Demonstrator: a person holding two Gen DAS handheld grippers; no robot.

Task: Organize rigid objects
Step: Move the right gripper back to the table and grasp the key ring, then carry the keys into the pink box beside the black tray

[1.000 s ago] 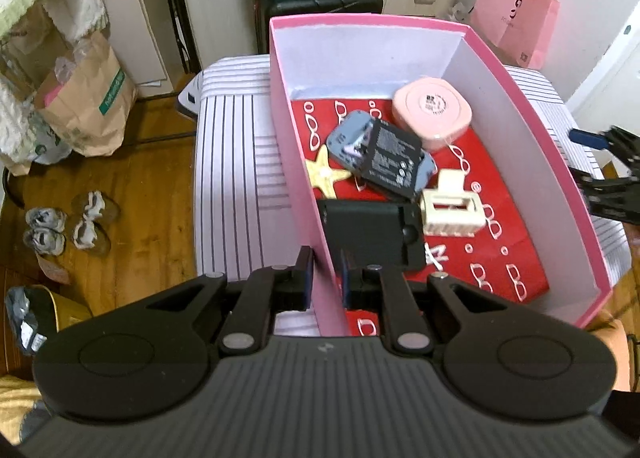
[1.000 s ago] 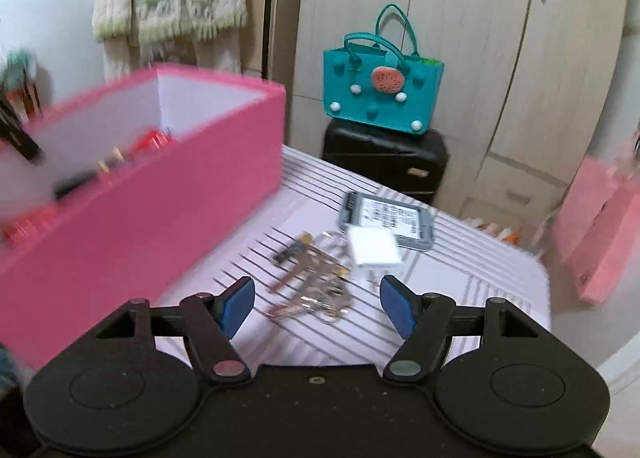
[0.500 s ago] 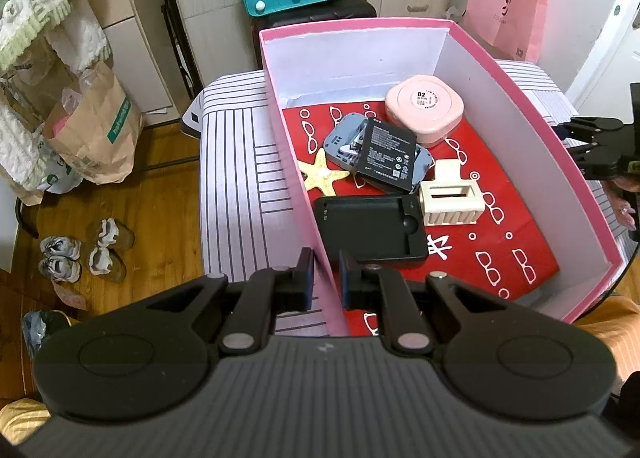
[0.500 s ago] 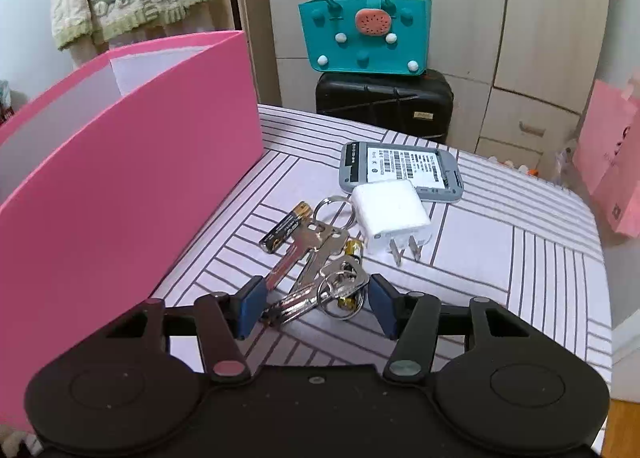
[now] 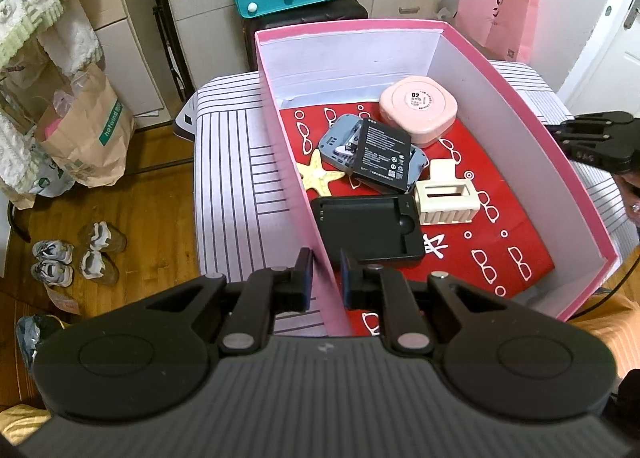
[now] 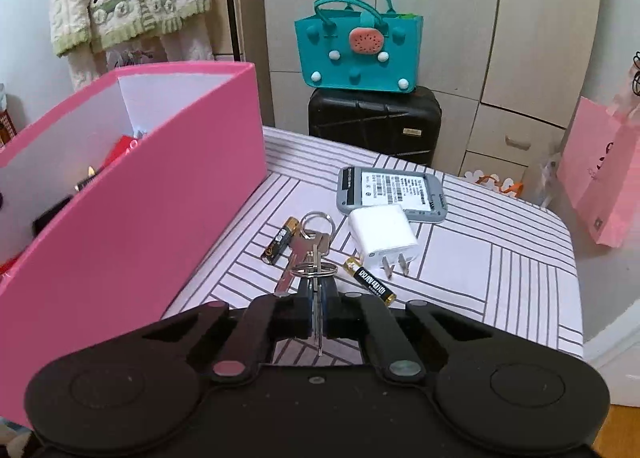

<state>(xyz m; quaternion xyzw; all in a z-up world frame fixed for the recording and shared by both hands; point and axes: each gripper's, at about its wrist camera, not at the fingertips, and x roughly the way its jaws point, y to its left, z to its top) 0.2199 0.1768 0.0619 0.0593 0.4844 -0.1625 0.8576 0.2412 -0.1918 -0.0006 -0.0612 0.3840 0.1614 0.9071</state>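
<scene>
My left gripper (image 5: 325, 278) is shut on the near left wall of the pink box (image 5: 288, 162). On the box's red lining lie a pink case (image 5: 418, 110), a grey device with a black battery (image 5: 380, 156), a starfish (image 5: 318, 178), a cream claw clip (image 5: 444, 198) and a black tray (image 5: 368, 230). To the right of the box (image 6: 140, 210), my right gripper (image 6: 318, 298) is closing its jaws, and the pads press on a blade of the bunch of keys (image 6: 310, 250). Close by lie two batteries (image 6: 280, 240), a white charger (image 6: 384, 236) and a grey device (image 6: 392, 194).
The box stands on a striped table (image 6: 480, 258) whose right edge drops off. Behind the table a teal bag (image 6: 360, 54) sits on a black suitcase (image 6: 376, 122). A pink paper bag (image 6: 604, 178) stands at the right. On the wooden floor at the left are shoes (image 5: 72, 258) and a brown bag (image 5: 88, 134).
My right gripper went from wide open above the keys to shut on them, moving in closer. The left gripper kept its hold on the box wall.
</scene>
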